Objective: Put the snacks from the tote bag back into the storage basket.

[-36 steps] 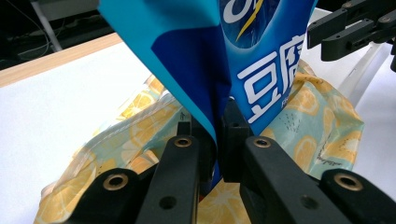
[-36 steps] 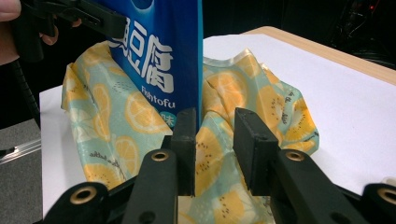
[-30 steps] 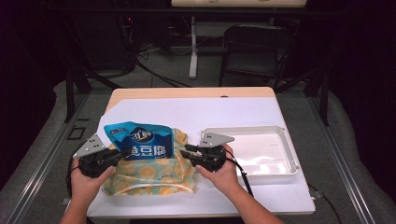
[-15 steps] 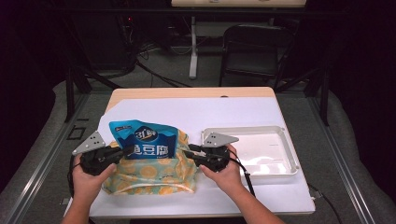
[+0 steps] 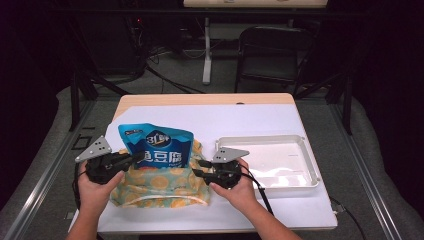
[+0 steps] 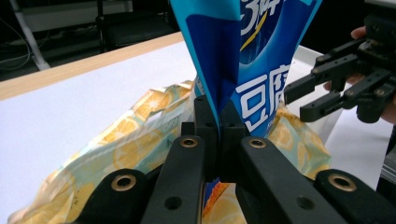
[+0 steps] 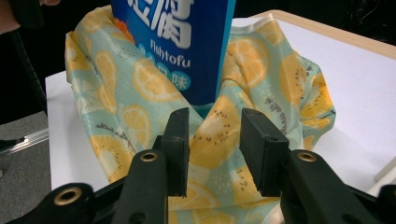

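A blue fish-tofu snack pouch [image 5: 157, 145] stands with its lower end inside a lemon-print cloth bag [image 5: 160, 187] on the white table. My left gripper [image 5: 136, 158] is shut on the pouch's left edge; in the left gripper view the jaws [image 6: 218, 112] pinch the blue film [image 6: 252, 70]. My right gripper [image 5: 199, 168] sits at the cloth bag's right side. Its jaws have just been opening, and they stand apart [image 7: 215, 135] in front of the lemon cloth [image 7: 271, 79] with nothing pressed between them. The pouch [image 7: 187, 42] rises just beyond them.
An empty white tray [image 5: 300, 150] lies to the right of the right hand. The table's wooden far edge [image 5: 210, 99] shows beyond the white cover. A black chair [image 5: 270, 55] and desk legs stand behind the table.
The pouch has come up from a slant to stand more upright in the cloth bag. The right gripper's jaws have spread wider. Both hands have stayed about where they were.
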The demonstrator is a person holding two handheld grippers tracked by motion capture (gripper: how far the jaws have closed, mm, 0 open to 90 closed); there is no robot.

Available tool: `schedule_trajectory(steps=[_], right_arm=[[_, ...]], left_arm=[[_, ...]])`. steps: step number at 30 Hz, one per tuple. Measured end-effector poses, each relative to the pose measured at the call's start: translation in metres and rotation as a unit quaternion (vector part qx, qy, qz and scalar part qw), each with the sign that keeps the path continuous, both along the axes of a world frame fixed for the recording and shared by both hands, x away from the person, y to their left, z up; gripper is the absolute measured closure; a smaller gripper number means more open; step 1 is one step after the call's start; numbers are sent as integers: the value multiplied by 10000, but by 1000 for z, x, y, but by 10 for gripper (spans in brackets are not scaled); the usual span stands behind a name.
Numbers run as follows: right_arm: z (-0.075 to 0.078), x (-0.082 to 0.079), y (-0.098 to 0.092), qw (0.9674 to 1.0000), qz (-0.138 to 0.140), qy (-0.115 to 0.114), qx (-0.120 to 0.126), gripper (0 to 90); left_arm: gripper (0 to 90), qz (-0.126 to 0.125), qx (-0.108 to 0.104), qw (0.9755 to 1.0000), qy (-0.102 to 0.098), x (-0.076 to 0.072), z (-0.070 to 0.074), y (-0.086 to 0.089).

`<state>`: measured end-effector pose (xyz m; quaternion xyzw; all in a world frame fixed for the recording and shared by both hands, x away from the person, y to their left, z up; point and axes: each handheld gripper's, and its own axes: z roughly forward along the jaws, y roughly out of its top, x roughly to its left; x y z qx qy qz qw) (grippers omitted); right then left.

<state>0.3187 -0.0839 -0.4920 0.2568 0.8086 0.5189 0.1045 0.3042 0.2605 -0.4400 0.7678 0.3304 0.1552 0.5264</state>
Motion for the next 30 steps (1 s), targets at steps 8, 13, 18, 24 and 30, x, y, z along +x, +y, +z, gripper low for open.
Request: schedule_trajectory(steps=[8, 13, 18, 24, 30], right_arm=[[-6, 1, 4, 9999, 35, 110, -115, 618], [-9, 0, 6, 9997, 65, 149, -209, 620], [-12, 0, 9, 9992, 72, 219, -325, 675], [-16, 0, 11, 9983, 35, 230, -532, 812], [-19, 0, 12, 9979, 58, 277, -580, 833]], left_arm=[[900, -10, -8, 9999, -138, 0, 15, -1], [900, -23, -16, 9998, -205, 0, 25, -4], [900, -29, -14, 9996, -275, 0, 34, -8], [900, -36, -49, 9994, -343, 0, 44, -10], [900, -48, -6, 9992, -408, -1, 54, -11]])
